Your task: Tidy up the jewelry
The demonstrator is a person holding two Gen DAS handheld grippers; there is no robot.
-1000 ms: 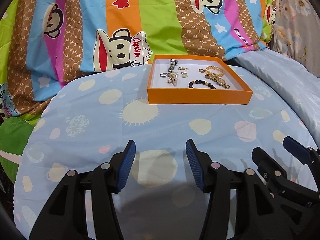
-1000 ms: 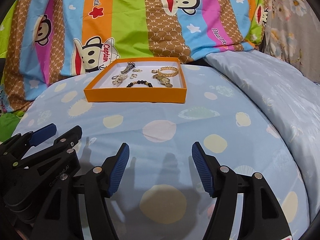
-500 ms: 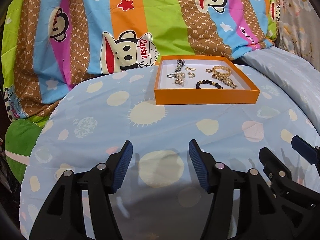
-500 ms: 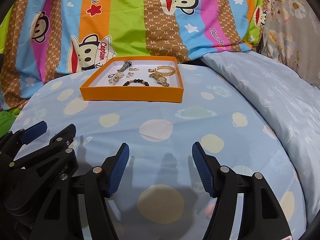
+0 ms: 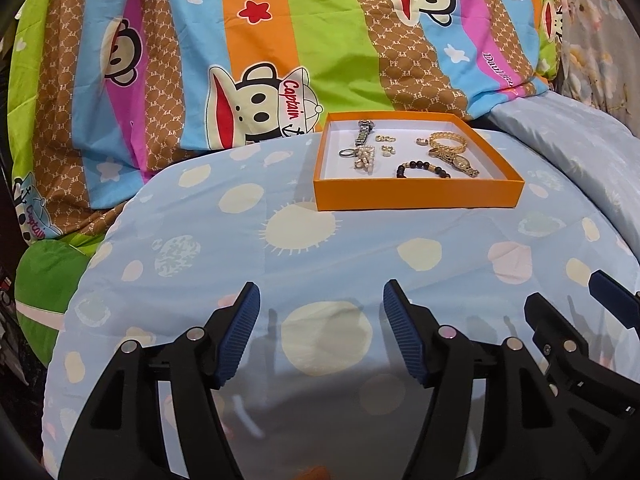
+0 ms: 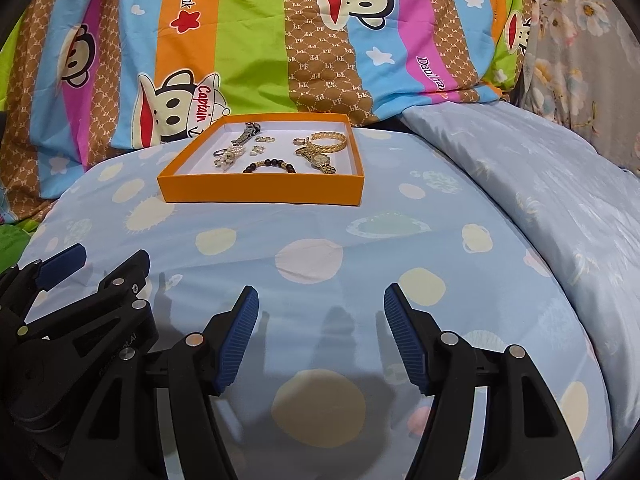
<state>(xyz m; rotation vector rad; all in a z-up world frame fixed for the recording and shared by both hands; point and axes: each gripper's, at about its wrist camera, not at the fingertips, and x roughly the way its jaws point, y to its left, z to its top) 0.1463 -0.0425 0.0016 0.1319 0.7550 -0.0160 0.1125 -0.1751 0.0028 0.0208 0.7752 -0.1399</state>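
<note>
Your left claw was spread wide and held nothing, low in the frame above the blue spotted bedsheet. Your right claw stood the same, spread and empty. The orange tray sat above the middle of the frame, near the striped quilt. Inside it lay the gold watch, the gold bangle, the dark bead bracelet, the pearl piece and small rings, each apart, likely so a claw could reach one alone. Whether they were already sorted, I could not judge.
</note>
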